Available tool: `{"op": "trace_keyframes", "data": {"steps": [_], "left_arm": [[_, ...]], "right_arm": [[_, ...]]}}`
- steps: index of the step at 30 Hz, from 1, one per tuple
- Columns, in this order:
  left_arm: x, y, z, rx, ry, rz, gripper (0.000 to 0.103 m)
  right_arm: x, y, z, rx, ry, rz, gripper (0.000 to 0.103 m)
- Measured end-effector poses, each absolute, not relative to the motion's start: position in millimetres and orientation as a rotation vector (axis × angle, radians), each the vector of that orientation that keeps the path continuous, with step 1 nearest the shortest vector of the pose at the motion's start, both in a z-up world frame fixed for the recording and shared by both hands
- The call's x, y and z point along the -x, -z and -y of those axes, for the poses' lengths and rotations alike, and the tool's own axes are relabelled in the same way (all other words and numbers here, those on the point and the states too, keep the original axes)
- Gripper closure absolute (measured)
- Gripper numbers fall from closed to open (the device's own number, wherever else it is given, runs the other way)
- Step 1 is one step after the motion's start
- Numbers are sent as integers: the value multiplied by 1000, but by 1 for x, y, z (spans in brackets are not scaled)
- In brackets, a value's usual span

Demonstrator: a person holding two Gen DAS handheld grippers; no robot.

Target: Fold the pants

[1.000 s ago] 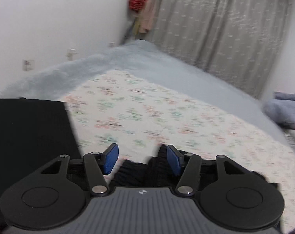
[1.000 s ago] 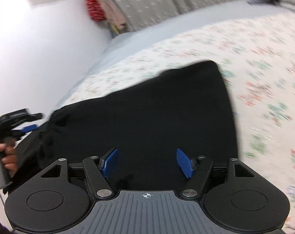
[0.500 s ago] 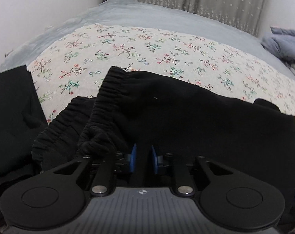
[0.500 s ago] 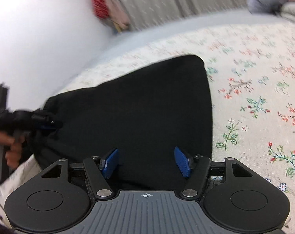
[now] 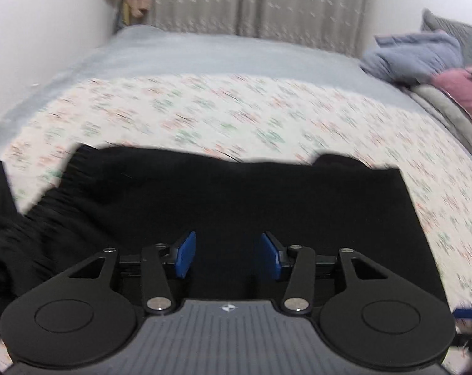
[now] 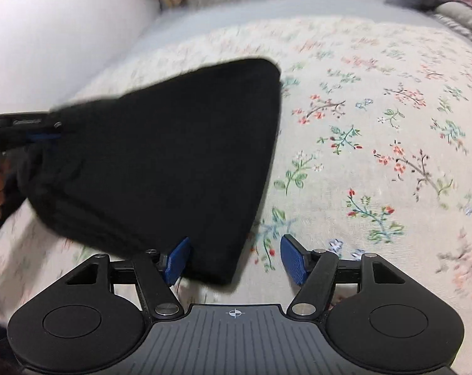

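Black pants (image 5: pixel 236 206) lie folded on the floral bed sheet (image 6: pixel 376 131). Left gripper (image 5: pixel 226 254) jaws are opening above the fabric, gripping nothing. Right gripper (image 6: pixel 236 257) stands wide, empty, at the pants' corner

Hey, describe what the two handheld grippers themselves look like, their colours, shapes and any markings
Both look the same. The left gripper and right gripper each have a grey ribbed body with a small white crosshair mark, two round black discs at the sides, black linkage arms with silver pivot screws, and flat blue finger pads. No cables or sleeves are visible.
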State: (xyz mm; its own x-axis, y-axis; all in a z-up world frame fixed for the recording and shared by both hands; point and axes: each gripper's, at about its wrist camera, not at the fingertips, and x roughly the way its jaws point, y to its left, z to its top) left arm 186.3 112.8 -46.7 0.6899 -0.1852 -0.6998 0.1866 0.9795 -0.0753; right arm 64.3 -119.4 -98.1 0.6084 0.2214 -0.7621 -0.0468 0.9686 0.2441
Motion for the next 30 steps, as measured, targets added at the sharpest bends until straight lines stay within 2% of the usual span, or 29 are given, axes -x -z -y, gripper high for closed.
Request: {"op": "trace_keyframes", "data": {"steps": [5,8,11,17,26,30], "left_arm": [[-174,57,-74,-34,274,-783,52],[-184,79,-67,-12,237,-884,52],[-186,88,-64,-50,214,-876,49],[-188,75,-67,38,232,-873,50],[-193,50,-28,106,353,-805,50],[-203,52,-10,104,409,-814,50]], "right_arm": [[-60,67,135,-154,-230,-820,39],[-64,81,135,-172,-276,-812,39],[-66,117,132,-190,-290,-870,39],[-59,113,132,-165,-300,-879,39],[-57,118,198,-686,-263,-806,39],[-58,131,205,-822,-274,-792,39]]}}
